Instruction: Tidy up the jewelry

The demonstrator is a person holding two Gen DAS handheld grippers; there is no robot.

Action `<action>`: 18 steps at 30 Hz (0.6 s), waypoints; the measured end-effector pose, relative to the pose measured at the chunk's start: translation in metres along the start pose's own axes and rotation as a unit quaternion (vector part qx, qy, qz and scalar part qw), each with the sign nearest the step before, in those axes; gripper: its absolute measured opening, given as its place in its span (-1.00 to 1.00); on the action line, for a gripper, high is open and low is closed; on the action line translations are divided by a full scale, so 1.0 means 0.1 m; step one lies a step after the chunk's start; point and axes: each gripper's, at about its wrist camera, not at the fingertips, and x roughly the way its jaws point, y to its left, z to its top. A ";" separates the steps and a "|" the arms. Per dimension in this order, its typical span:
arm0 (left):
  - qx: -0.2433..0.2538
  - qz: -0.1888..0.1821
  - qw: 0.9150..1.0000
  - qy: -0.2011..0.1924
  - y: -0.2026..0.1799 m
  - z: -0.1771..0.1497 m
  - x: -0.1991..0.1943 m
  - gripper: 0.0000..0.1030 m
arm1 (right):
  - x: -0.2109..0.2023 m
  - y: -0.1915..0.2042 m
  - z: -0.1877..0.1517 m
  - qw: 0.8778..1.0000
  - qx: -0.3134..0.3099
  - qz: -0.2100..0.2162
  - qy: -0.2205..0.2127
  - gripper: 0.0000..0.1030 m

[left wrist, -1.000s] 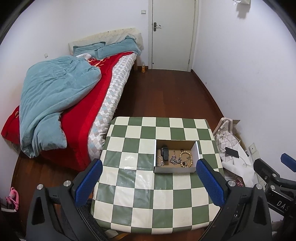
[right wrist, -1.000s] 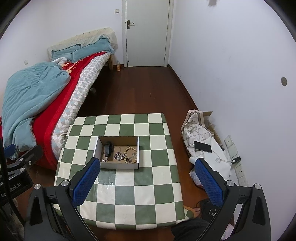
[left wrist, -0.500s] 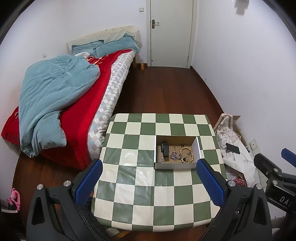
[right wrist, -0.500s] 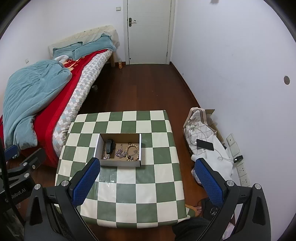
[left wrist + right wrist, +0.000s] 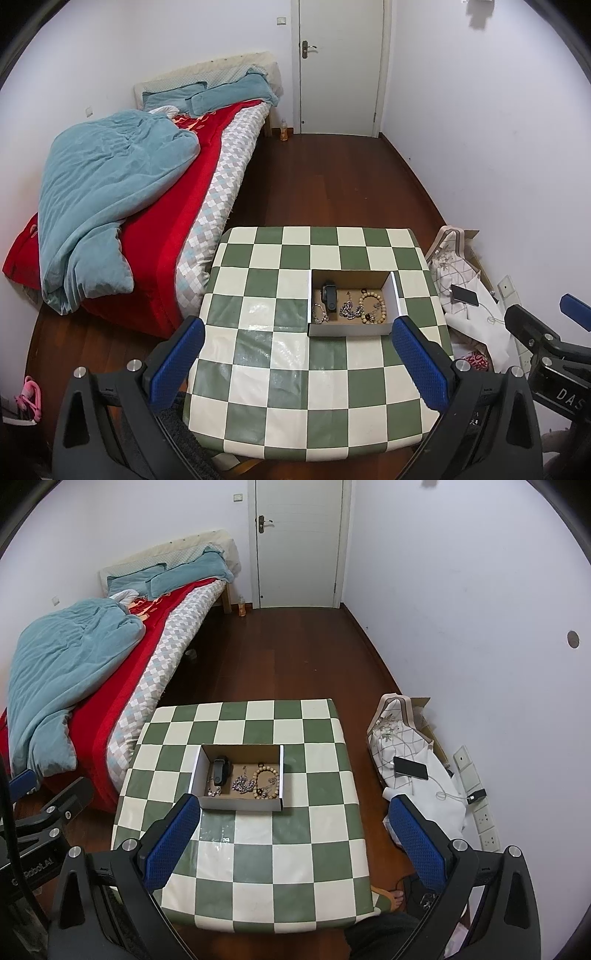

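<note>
Left tongs [image 5: 295, 354]: blue-padded fingers spread wide, nothing between them, held high above the near half of the tabletop [image 5: 258, 369].

Right tongs [image 5: 295, 834]: spread wide likewise, nothing held, high over the tabletop's near right part; their tip also shows at the right edge of the left wrist view.

Tabletop: covered in green-and-white checked cloth with a glossy sheen.

Box [image 5: 240, 805]: shallow, open-topped cardboard, white outside and brown inside, standing on the tabletop toward its middle, beyond both tongs.

Jewelry, all lying inside the box:
- black watch [image 5: 221, 770], left of centre, toward the far wall;
- silver chain [image 5: 242, 784], bunched, at centre;
- wooden bead bracelet [image 5: 266, 777], a ring at the right end;
- small sparkling piece [image 5: 213, 792] in the near left corner; kind cannot be told.

Surroundings:
- bed [image 5: 147, 206] left of the tabletop, red cover, teal quilt heaped on top;
- white door [image 5: 340, 66] at the far wall;
- dark wooden floor;
- quilted bag [image 5: 391, 738] against the right wall, with a phone [image 5: 410, 768] lying on white cloth beside it.
</note>
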 end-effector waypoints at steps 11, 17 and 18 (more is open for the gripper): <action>0.001 -0.003 1.000 -0.002 -0.02 0.01 -0.03 1.00 | 0.00 0.00 0.00 1.000 0.002 0.001 0.000 1.00; 0.001 -0.004 1.000 -0.008 -0.06 0.07 -0.09 1.00 | -0.05 0.04 -0.07 1.000 0.006 0.001 -0.004 1.00; 0.001 -0.003 1.000 -0.009 -0.07 0.08 -0.10 1.00 | -0.06 0.02 -0.06 1.000 0.006 0.002 -0.004 1.00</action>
